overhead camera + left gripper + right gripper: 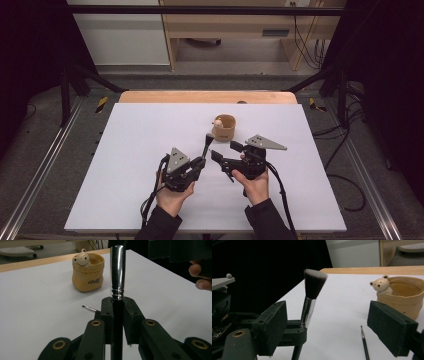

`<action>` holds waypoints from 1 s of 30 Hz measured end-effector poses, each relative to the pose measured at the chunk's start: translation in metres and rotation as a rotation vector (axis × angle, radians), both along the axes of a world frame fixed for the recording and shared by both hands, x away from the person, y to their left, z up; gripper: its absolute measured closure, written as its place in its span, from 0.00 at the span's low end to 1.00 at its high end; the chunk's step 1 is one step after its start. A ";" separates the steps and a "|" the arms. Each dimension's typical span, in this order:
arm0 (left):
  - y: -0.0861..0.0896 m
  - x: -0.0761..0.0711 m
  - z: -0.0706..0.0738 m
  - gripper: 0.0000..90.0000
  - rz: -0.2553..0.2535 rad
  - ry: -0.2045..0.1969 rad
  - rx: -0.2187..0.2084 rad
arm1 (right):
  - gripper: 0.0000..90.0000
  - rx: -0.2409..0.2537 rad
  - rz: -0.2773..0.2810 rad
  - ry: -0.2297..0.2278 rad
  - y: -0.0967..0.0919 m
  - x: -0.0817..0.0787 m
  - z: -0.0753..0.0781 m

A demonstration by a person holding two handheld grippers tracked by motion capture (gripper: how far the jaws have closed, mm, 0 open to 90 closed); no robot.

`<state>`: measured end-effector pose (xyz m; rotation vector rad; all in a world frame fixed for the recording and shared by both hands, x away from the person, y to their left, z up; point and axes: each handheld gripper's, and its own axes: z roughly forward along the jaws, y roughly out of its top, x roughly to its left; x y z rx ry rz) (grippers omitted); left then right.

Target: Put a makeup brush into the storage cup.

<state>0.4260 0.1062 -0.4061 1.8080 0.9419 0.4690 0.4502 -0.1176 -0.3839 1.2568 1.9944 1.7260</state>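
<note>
My left gripper (117, 302) is shut on the black handle of a makeup brush (117, 272) and holds it upright, with the silver ferrule just above the jaws. The same brush (314, 282) has dark bristles with pale tips, and in the high view it (206, 144) rises from the left gripper (202, 161). My right gripper (332, 327) is open, with wide-apart pads (272, 327) and nothing between them. From the right, that gripper (221, 164) points at the brush. A tan cup (223, 126) with a small bear figure on its rim (82, 258) stands just beyond.
A thin dark brush (364, 345) lies flat on the white table top (140, 145) between the grippers and the cup (404, 297). Wooden furniture and cables stand beyond the table's far edge (207, 96). Dark frame posts flank both sides.
</note>
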 end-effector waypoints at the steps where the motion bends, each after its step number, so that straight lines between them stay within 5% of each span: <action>1: -0.001 0.000 0.000 0.88 0.000 0.001 -0.003 | 0.19 0.003 0.002 0.002 0.000 0.000 0.000; 30: -0.019 -0.007 0.004 0.88 -0.016 0.000 -0.037 | 0.53 0.102 0.050 0.078 0.005 0.003 -0.009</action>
